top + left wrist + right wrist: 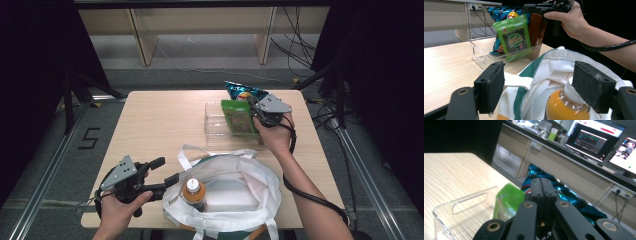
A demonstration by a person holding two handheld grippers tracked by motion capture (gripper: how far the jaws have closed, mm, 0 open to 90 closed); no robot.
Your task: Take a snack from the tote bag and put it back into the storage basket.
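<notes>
Tabletop [160, 125]: bottle [194, 192] in bag [250, 185]

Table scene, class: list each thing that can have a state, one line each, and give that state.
Tote bag: open, mouth up.
Juice bottle: upright in the bag, capped.
Clear tray: holds the packets.
Green packet: tilted, sealed.
Blue chip bag: sealed.
Left gripper: open.
Right gripper: shut; what it grips is unclear.
</notes>
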